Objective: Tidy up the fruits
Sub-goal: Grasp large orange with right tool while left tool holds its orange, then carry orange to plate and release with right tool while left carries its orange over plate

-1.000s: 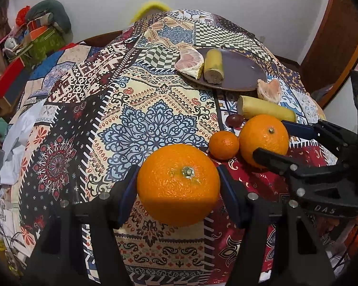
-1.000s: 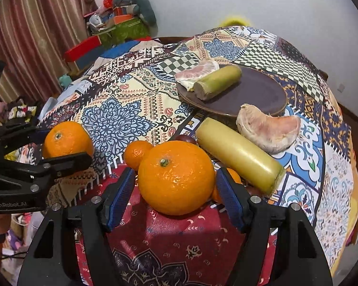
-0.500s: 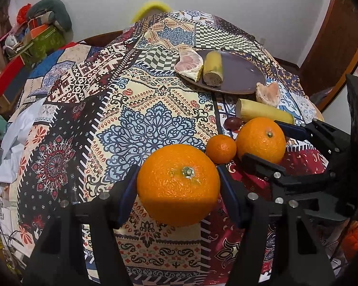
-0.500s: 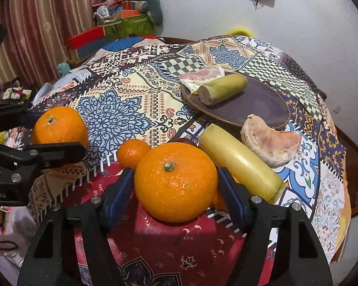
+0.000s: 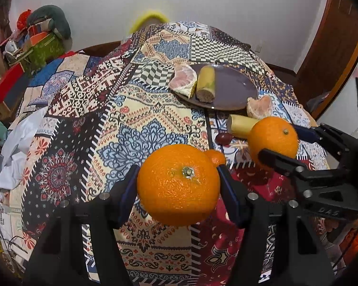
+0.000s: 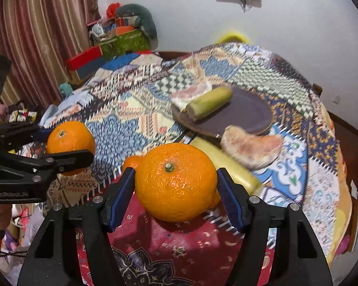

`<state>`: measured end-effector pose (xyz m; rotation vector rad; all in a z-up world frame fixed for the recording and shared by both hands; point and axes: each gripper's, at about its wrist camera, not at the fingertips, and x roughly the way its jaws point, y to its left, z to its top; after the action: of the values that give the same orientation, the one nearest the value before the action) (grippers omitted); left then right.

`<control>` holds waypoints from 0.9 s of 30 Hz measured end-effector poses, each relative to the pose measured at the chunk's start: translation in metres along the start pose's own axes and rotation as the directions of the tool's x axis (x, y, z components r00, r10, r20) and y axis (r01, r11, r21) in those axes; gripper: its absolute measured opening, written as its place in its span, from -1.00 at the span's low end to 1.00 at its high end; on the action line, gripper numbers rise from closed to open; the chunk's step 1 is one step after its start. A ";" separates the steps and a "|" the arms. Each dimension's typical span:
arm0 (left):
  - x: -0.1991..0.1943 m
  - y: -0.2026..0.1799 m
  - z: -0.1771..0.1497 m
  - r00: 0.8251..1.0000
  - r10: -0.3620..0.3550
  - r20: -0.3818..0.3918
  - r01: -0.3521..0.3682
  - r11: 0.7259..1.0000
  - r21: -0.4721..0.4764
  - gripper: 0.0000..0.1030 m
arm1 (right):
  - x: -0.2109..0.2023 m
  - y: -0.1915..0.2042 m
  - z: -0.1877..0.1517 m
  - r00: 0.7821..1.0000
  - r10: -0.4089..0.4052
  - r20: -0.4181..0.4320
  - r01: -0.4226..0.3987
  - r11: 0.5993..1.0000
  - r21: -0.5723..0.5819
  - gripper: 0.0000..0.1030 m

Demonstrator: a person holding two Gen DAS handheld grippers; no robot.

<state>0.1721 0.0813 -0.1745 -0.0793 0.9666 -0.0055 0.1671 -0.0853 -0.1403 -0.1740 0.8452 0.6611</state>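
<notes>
Oranges occupy both grippers. The left gripper (image 5: 177, 186) is clamped on a large orange (image 5: 178, 184), glossy and dimpled, its green stem button facing the camera, blue pads pressed to either flank. The right gripper (image 6: 176, 183) is clamped likewise on a second large orange (image 6: 176, 182), stem up, and appears in the left wrist view (image 5: 273, 140) off to that gripper's right. Both fruits hang above the patterned tablecloth (image 5: 136, 128).

Just behind the left-held orange, to its right, a small mandarin (image 5: 216, 157) peeks out; the right wrist view shows it (image 6: 132, 162) behind its own orange, to the left. Farther ahead of the left gripper lie a dark red date (image 5: 223, 139), a pale yellow sugarcane length (image 5: 239, 125) and a peeled pomelo segment (image 5: 260, 106), all on the cloth beside the dark round plate (image 5: 236, 88). On the plate's left part rest a second pomelo segment (image 5: 182, 83) and a shorter, greenish sugarcane piece (image 5: 205, 84), touching side by side. Nothing lies between either gripper and the plate except the loose fruit on the cloth.

Each gripper is held roughly level, fingers pointing forward across the table toward the plate; the right one sits to the right of the left, angled inward. The right wrist view is slightly motion-blurred.
</notes>
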 end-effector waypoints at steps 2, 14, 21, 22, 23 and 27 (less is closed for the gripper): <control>-0.001 -0.001 0.004 1.000 -0.003 0.009 0.004 1.000 -0.002 0.24 | -0.007 -0.003 0.005 1.000 -0.012 0.026 0.012 1.000 -0.002 0.27; 0.000 -0.008 0.037 0.998 -0.018 0.065 0.018 1.000 0.012 0.24 | -0.026 -0.035 0.039 0.989 -0.068 0.130 0.065 0.997 0.032 0.27; 0.008 -0.009 0.063 0.995 -0.021 0.100 0.020 1.000 0.017 0.24 | -0.023 -0.053 0.054 0.983 -0.096 0.159 0.089 0.995 0.046 0.27; 0.009 -0.009 0.067 0.994 -0.022 0.104 0.020 1.000 0.018 0.24 | -0.022 -0.056 0.057 0.982 -0.099 0.162 0.092 0.995 0.048 0.27; 0.011 -0.010 0.072 0.994 -0.023 0.109 0.021 1.000 0.020 0.24 | -0.020 -0.058 0.060 0.981 -0.101 0.164 0.094 0.994 0.051 0.27; 0.019 -0.012 0.086 0.992 -0.027 0.125 0.023 0.999 0.031 0.24 | -0.012 -0.066 0.070 0.979 -0.113 0.171 0.106 0.993 0.050 0.27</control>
<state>0.2543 0.0743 -0.1410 -0.0641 0.8397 -0.0377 0.2462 -0.1156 -0.0928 -0.1231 0.6761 0.5469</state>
